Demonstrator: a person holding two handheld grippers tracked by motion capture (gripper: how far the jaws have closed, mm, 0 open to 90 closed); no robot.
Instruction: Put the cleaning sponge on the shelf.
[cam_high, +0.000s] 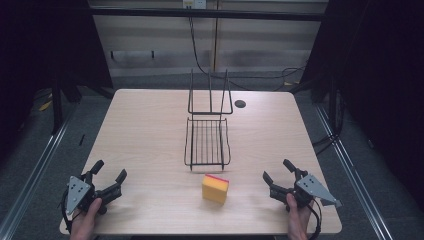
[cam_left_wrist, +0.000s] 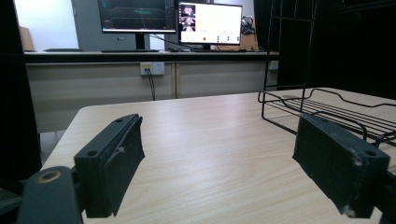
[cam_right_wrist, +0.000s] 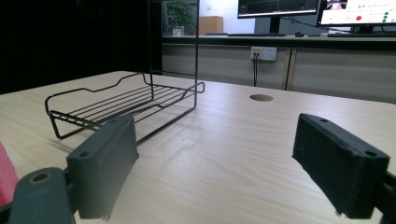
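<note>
Both grippers, left (cam_high: 109, 176) and right (cam_high: 278, 171), rested spread and empty, flanking sponge (cam_high: 215, 188) before rack (cam_high: 207, 141), ready to grab.

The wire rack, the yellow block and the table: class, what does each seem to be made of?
Wire rack: thin black rods, probably coated metal. Yellow block: matte, with a pink-red top layer, likely a sponge. Table: pale wood grain with a smooth, faint sheen, probably laminate.

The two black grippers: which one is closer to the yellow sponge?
The right gripper, at the right of the high view. The yellow sponge with the pink top lies right of centre, farther from the left gripper.
</note>
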